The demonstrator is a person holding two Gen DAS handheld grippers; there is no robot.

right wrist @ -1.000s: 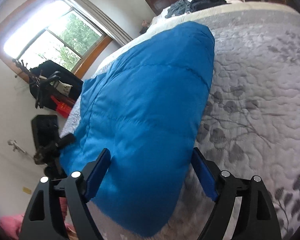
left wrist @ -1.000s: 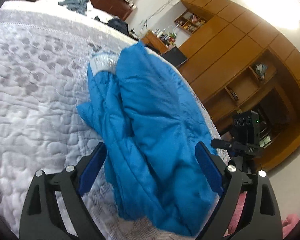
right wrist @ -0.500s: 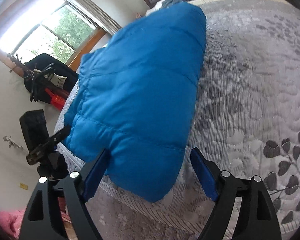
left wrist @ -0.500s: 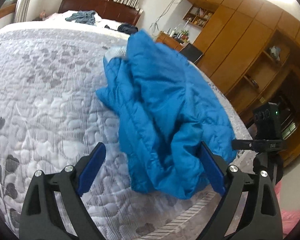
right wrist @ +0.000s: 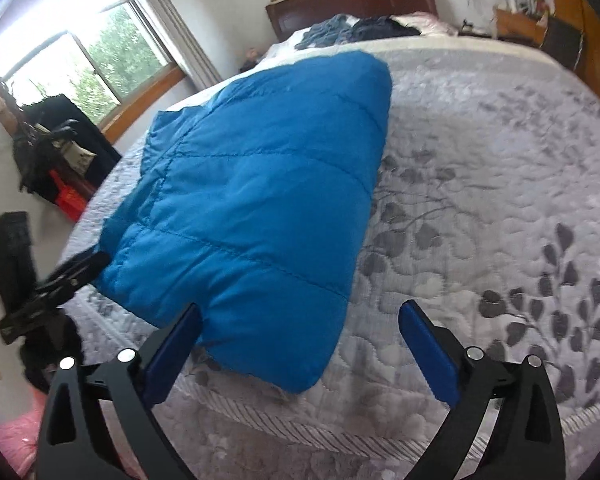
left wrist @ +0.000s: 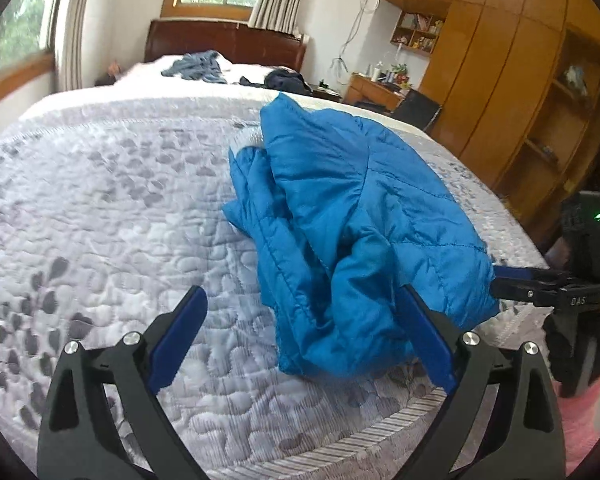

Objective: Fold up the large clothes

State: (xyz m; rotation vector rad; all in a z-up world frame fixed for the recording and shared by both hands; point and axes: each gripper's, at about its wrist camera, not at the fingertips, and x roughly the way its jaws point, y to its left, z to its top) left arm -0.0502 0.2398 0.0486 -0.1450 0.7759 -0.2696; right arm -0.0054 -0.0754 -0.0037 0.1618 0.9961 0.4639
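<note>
Since both tools have backed away from the jacket over the last second, it now reads smaller in both views, and more of the grey quilted bed (left wrist: 100, 208) shows around it; my read is a fold pass just ended and the hands are resetting. Blue puffer jacket (right wrist: 260, 200) lies on the bed near its foot edge, centre-left in the right wrist view, centre-right in the left wrist view. Long axis runs from lower centre of the frame up toward the headboard; narrower end points away. The side seen from the left is bunched, so likely needs tidying. Left tool (left wrist: 300, 332) spread, empty. Right tool (right wrist: 300, 344) spread, empty.
</note>
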